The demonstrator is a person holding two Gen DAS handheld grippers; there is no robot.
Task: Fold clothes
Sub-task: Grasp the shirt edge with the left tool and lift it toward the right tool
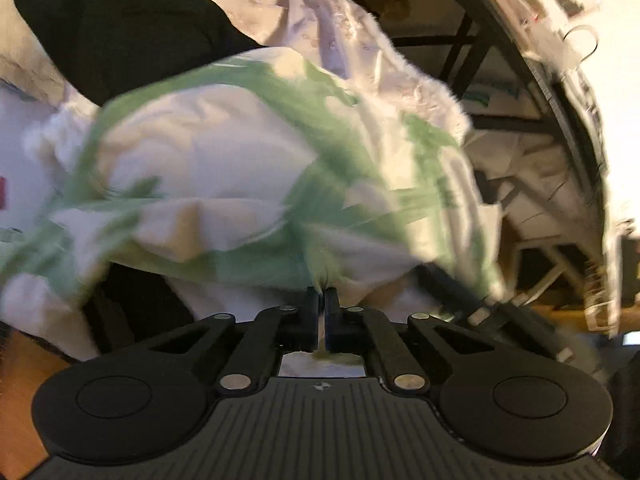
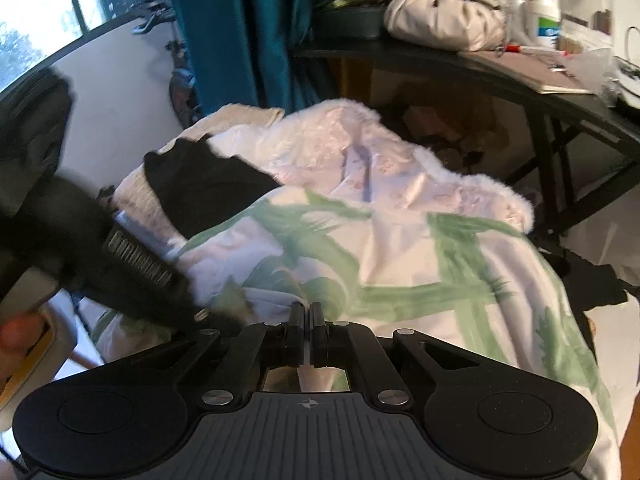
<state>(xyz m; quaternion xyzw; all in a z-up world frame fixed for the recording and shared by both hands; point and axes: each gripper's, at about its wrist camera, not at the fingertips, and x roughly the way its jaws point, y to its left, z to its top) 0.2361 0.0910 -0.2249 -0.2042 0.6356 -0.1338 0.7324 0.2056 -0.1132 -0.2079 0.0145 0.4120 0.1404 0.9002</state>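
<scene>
The left gripper (image 1: 322,294) has its two black fingers pressed close together, and a bit of the white and green cloth (image 1: 248,168) is pinched between them. A little of the same cloth also peeks out lower down, behind the fingers. From the pinch, the cloth spreads up and out to both sides. It looks bunched and wrinkly, and it is blurry in this view. Under the cloth on the left there is a dark shape, but I cannot tell what it is.

The right gripper (image 2: 307,312) also has its fingers squeezed together on an edge of the white and green cloth (image 2: 400,248). The cloth runs away from the fingers and lies over a pile. Its right side hangs down past the gripper.

In the right view, the left gripper (image 2: 132,264) shows as a dark, blurry thing coming in from the left. Its tip is at the cloth edge, just beside the right gripper's fingers. So both grippers hold the cloth close to each other.

Behind the cloth lies a fluffy white blanket (image 2: 400,152) with a fuzzy edge. A black garment (image 2: 200,184) lies on the pile to the left, touching the cloth. A cream towel (image 2: 244,114) sits farther back.

Past the pile stands a dark table (image 2: 440,64) with a pale bag (image 2: 444,20) and a white bottle (image 2: 544,16) on top. A teal curtain (image 2: 232,28) hangs on the left, next to a window (image 2: 44,4).
</scene>
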